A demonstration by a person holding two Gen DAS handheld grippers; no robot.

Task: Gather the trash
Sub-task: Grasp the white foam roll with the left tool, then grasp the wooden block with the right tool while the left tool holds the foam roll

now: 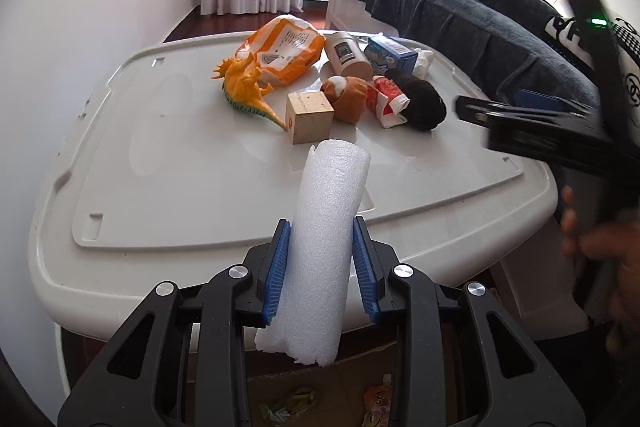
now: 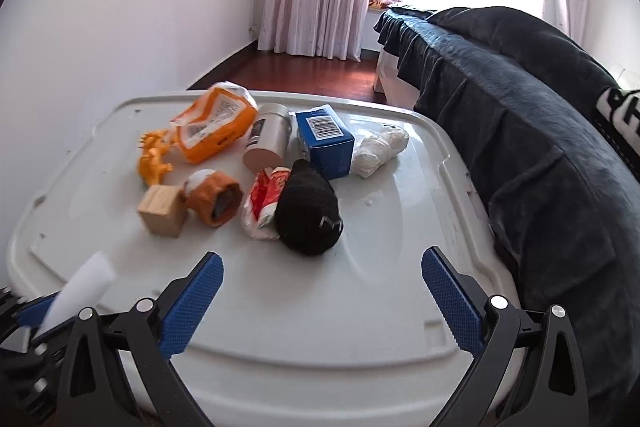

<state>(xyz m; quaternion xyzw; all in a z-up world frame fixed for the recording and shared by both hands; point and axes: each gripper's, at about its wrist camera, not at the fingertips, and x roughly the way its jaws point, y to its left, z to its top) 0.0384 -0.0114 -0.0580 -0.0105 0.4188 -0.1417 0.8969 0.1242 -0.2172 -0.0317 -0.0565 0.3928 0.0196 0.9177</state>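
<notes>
My left gripper [image 1: 320,227] is shut on a white foam roll [image 1: 324,251] and holds it upright at the near edge of the white bin lid [image 1: 160,163]; the roll also shows in the right wrist view [image 2: 84,287]. My right gripper [image 2: 322,267] is open and empty above the lid's near part [image 2: 380,287]. Trash lies at the far side: an orange plastic bag [image 2: 214,127], a red-white wrapper [image 2: 262,205], a blue carton [image 2: 324,139], a crumpled white tissue [image 2: 378,147] and a white cylinder can [image 2: 268,141].
An orange toy dinosaur [image 1: 244,87], a wooden block [image 1: 308,115], a brown plush [image 1: 346,97] and a black knit item [image 2: 308,215] also lie on the lid. A dark-blanketed bed [image 2: 520,131] runs along the right. A cardboard box with wrappers [image 1: 320,395] sits below.
</notes>
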